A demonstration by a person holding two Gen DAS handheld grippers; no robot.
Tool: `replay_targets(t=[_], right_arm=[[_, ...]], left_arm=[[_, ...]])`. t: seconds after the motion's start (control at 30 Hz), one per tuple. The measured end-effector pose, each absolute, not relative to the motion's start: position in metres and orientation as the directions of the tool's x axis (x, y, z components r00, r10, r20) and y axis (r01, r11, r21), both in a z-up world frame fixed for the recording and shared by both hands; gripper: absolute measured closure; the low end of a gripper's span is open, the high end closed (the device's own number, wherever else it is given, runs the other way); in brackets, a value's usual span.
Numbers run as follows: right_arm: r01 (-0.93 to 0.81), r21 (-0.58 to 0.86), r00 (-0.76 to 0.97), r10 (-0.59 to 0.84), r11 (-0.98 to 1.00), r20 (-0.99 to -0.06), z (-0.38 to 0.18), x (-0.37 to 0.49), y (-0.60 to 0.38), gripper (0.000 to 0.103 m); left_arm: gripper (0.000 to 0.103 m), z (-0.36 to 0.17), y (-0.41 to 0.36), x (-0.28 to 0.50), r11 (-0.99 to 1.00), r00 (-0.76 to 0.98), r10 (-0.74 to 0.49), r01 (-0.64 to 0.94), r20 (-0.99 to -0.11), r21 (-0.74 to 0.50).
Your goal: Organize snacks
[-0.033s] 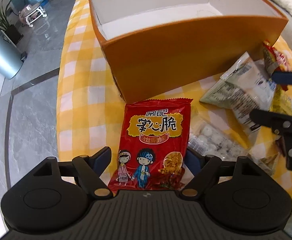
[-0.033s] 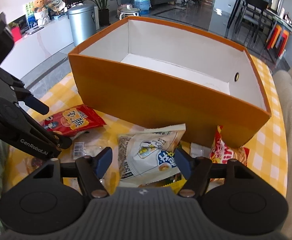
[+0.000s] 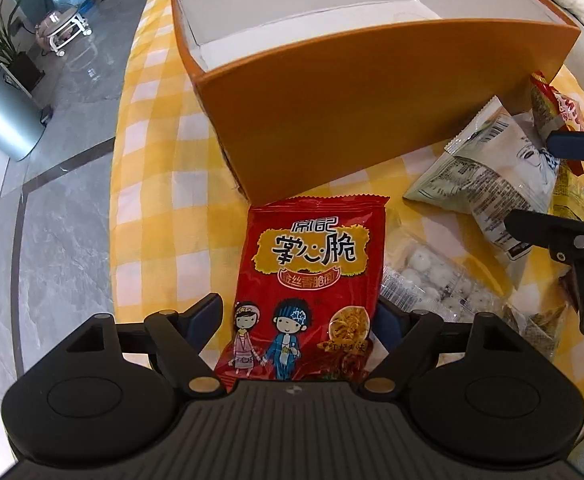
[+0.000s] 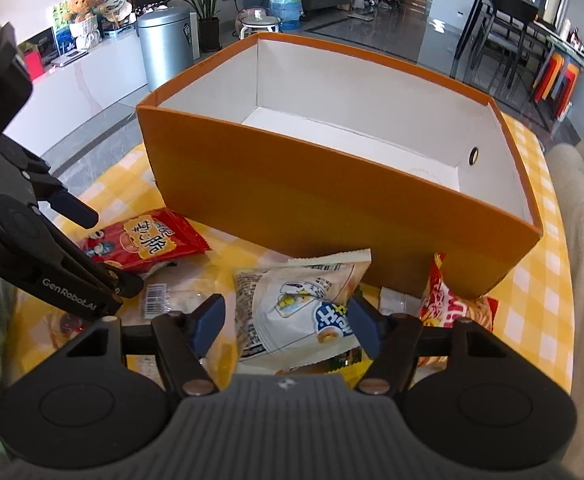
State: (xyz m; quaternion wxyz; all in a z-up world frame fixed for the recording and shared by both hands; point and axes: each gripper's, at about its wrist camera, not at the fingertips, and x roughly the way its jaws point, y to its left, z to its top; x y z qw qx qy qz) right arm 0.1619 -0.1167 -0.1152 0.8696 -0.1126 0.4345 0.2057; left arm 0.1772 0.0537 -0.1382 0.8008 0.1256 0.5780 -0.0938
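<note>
An empty orange box (image 3: pixel 371 92) with a white inside stands on the yellow checked cloth; it also shows in the right wrist view (image 4: pixel 311 184). My left gripper (image 3: pixel 297 320) is open around the near end of a red snack packet (image 3: pixel 311 280) lying flat in front of the box. My right gripper (image 4: pixel 288 320) is open around a white and blue snack bag (image 4: pixel 303 308). The red packet (image 4: pixel 148 240) and the left gripper show at the left of the right wrist view.
A clear pack of white balls (image 3: pixel 431 276), a red and yellow chip bag (image 4: pixel 451 308) and other packets lie on the cloth (image 3: pixel 152 200). A metal bin (image 3: pixel 0 120), a water bottle (image 4: pixel 286 0) and floor lie beyond the table edge.
</note>
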Motion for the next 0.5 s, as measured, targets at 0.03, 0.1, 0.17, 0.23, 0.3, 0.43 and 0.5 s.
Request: replay_targets(t=[0.03, 0.1, 0.17, 0.23, 0.3, 0.43, 0.5], right_arm=[[-0.458, -0.024, 0.540, 0.257, 0.889, -0.802, -0.1159, 0.1623, -0.1162, 0.038], [-0.458, -0.051, 0.548, 0.237, 0.887, -0.802, -0.1186, 0.1628, -0.1149, 0.045], [-0.459, -0.082, 0.562, 0.217, 0.885, -0.798, -0.1210, 0.1629, -0.1143, 0.050], [-0.465, -0.099, 0.568, 0.210, 0.880, -0.796, -0.1208, 0.1609, -0.1132, 0.054], [-0.473, -0.126, 0.577, 0.198, 0.872, -0.792, -0.1203, 0.1585, -0.1101, 0.060], [-0.476, -0.127, 0.580, 0.202, 0.870, -0.790, -0.1157, 0.1560, -0.1071, 0.081], [-0.475, -0.105, 0.577, 0.220, 0.873, -0.786, -0.1112, 0.1542, -0.1088, 0.089]], left_arm=[[0.008, -0.1386, 0.0527, 0.1779, 0.951, 0.318, -0.005, 0.294, -0.948, 0.093], [0.008, -0.1373, 0.0527, 0.1782, 0.953, 0.326, -0.008, 0.290, -0.945, 0.091], [0.010, -0.1372, 0.0537, 0.1777, 0.955, 0.332, -0.014, 0.284, -0.943, 0.085], [0.015, -0.1375, 0.0544, 0.1765, 0.960, 0.332, -0.032, 0.272, -0.943, 0.063], [0.021, -0.1379, 0.0572, 0.1765, 0.966, 0.331, -0.042, 0.254, -0.943, 0.046], [0.026, -0.1355, 0.0576, 0.1766, 0.976, 0.329, -0.047, 0.217, -0.943, 0.026], [0.026, -0.1329, 0.0583, 0.1753, 0.981, 0.326, -0.044, 0.195, -0.944, 0.021]])
